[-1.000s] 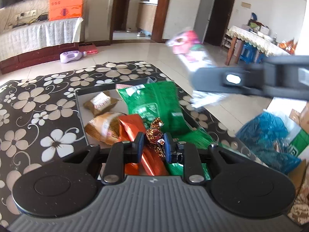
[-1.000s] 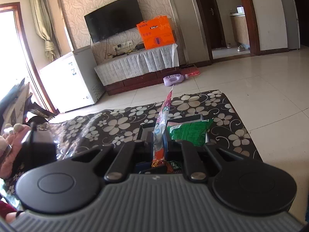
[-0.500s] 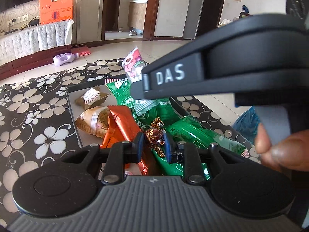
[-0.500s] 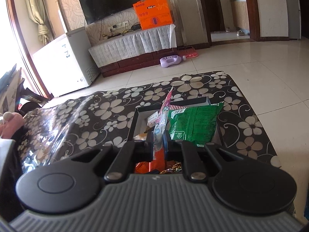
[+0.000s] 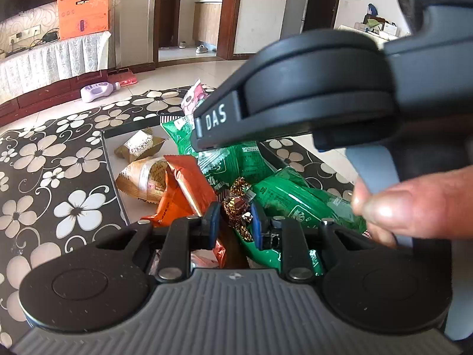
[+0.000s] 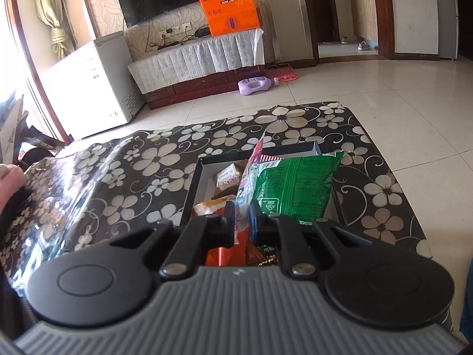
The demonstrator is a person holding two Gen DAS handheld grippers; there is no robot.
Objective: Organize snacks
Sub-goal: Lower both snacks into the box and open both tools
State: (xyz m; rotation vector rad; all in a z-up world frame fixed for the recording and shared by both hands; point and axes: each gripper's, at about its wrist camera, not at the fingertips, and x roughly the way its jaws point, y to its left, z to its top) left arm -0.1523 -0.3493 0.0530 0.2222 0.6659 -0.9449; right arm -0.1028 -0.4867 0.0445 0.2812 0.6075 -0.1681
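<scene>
My left gripper (image 5: pixel 235 226) is shut on a gold-brown foil-wrapped candy (image 5: pixel 236 207), low over the near end of a black box (image 5: pixel 111 159) with a white inside. In the box lie green bags (image 5: pixel 236 159), an orange packet (image 5: pixel 183 189) and tan packets (image 5: pixel 142 177). My right gripper (image 6: pixel 241 220) is shut on a thin pink packet (image 6: pixel 251 171), held edge-on above the box (image 6: pixel 192 189) beside a green bag (image 6: pixel 295 183). In the left wrist view the right gripper's body (image 5: pixel 295 97) crosses the upper right, with the pink packet (image 5: pixel 193 97) poking out beyond it.
The box sits on a table with a black floral cover (image 6: pixel 142 159); its right edge drops to the tiled floor. A person's hand (image 5: pixel 414 204) holds the right gripper. A purple bottle (image 6: pixel 255 85) lies on the floor before a TV stand with an orange carton (image 6: pixel 229 10).
The right gripper has come down and in over the box with the pink packet, and now fills the upper right of the left wrist view. The left gripper keeps still with the candy.
</scene>
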